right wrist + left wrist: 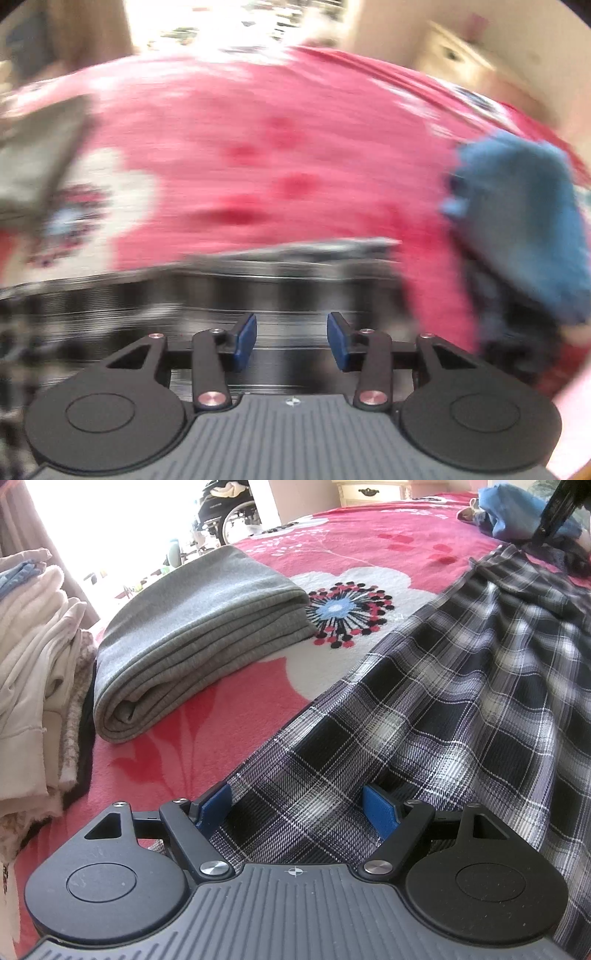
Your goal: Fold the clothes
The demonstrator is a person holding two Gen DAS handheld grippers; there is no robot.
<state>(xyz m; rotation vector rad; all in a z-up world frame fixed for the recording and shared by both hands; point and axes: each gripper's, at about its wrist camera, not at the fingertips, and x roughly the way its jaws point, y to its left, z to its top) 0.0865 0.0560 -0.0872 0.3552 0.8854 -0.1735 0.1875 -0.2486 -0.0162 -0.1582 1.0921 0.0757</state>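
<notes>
We see the pink floral blanket [369,546] spread wide, the plaid garment [461,686] lying across it. Our left tongs [299,808] stand wide, plaid cloth between the pads. Our right tongs [291,341] stand partly apart, empty, over the blurred plaid.

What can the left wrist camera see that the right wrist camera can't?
Only the left wrist view shows the stack of pale folded clothes and a wheelchair past the bed.

Only the right wrist view shows the right gripper up close, open with nothing between its fingers.

Both show the pink flowered blanket, the folded grey cloth, the black-and-white plaid garment and the blue cloth, though the right view is blurred.
</notes>
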